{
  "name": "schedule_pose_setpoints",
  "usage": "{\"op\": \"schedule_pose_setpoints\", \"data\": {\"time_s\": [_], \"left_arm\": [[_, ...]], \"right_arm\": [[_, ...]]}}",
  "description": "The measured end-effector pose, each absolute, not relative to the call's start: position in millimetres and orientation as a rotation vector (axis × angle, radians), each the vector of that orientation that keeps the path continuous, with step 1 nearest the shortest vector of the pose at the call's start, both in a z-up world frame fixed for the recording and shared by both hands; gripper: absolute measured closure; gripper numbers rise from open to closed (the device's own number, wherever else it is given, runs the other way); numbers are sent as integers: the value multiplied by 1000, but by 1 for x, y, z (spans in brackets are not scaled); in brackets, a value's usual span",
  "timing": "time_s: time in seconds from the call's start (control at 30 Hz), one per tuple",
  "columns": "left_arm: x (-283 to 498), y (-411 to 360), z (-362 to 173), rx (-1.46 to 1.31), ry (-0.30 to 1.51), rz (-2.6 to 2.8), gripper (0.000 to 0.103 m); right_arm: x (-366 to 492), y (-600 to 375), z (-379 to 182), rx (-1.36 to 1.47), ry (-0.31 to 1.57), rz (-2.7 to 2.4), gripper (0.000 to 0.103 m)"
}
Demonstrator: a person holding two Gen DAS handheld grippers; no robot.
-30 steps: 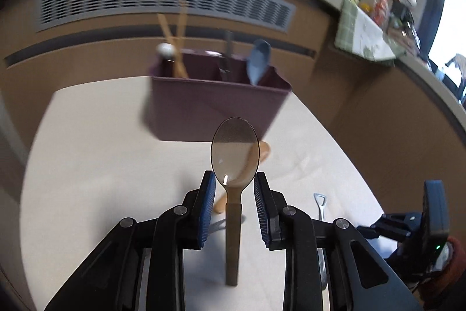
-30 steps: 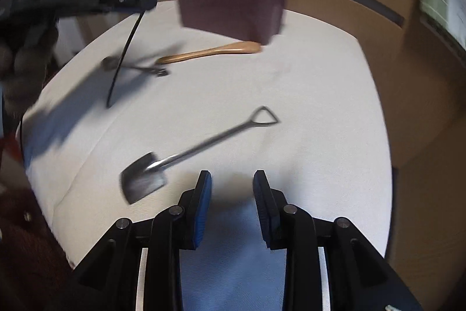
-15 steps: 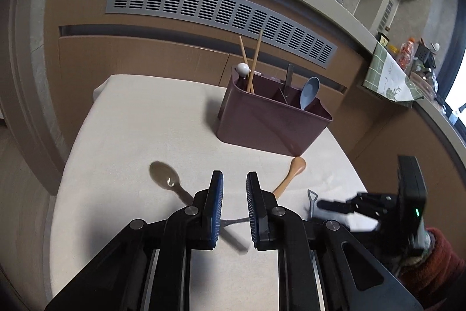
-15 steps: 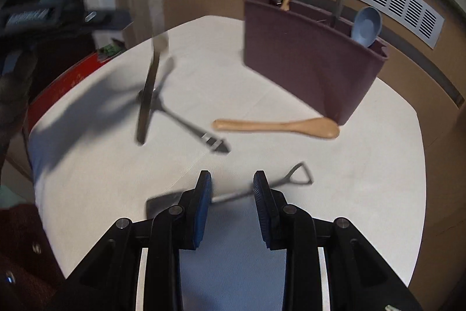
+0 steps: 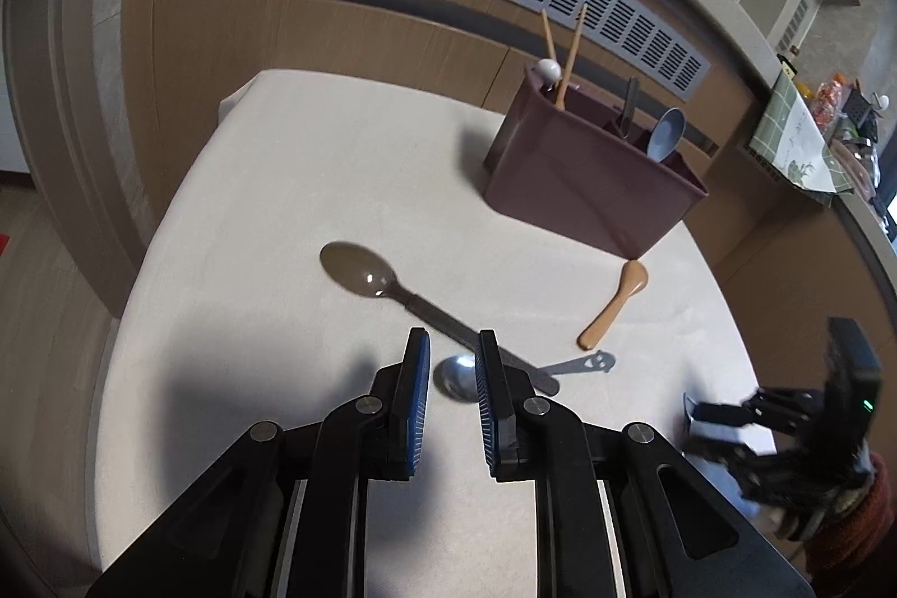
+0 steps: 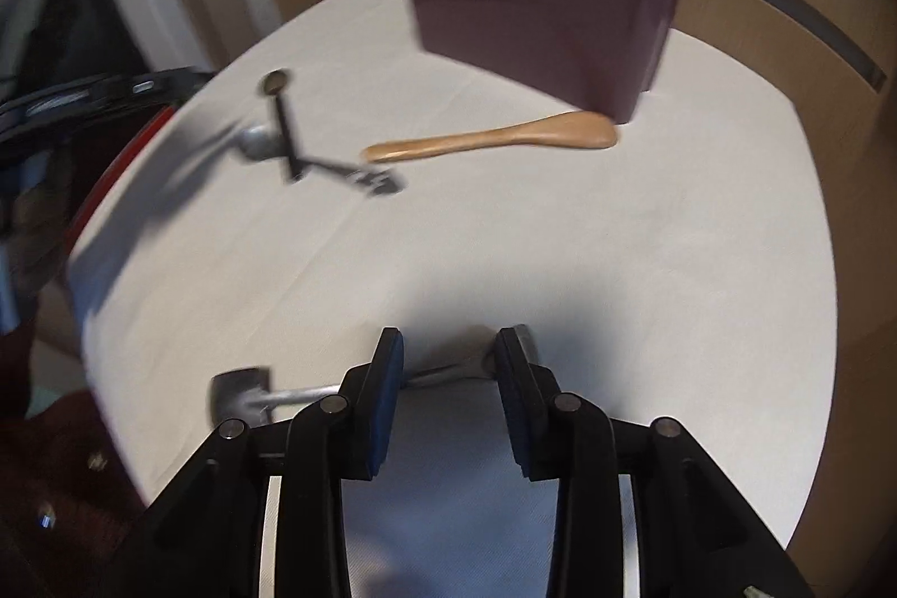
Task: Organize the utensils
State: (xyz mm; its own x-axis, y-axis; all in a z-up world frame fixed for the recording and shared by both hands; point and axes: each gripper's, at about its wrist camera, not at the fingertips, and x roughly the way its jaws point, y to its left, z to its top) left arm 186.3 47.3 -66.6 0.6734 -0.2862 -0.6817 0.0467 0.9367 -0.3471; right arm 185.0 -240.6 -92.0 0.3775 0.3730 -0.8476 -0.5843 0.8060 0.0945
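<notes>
— Brown plastic first: what does your left camera see?

— My left gripper [image 5: 453, 362] hangs released and holding nothing above the table [image 5: 269, 217]. A brown spoon [image 5: 359, 274] lies flat ahead, its handle crossing a small metal spoon [image 5: 457, 380] just beyond my fingertips. A wooden spoon [image 5: 614, 304] rests near the maroon holder [image 5: 588, 189], which has 2 chopsticks [image 5: 572, 49] and a blue spoon [image 5: 667, 133] standing in it.

— And the right camera?

— Blurred. My right gripper [image 6: 451, 357] is spread wide, low over the table, straddling the handle of a shovel-shaped metal spoon [image 6: 241, 393]; whether the pads touch it, I cannot tell. The holder stands well beyond.
</notes>
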Motion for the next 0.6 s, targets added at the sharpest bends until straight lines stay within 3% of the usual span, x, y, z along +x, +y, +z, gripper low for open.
{"op": "schedule_pose_setpoints", "data": {"time_s": [0.23,0.6], "left_arm": [[177,48,-64,-319,805,-190,85],[177,59,-74,-353,842,-163,85]], "right_arm": [[112,-213,-80,-570,860,839,71],[122,-165,-95,-672,769,890,71]]}}
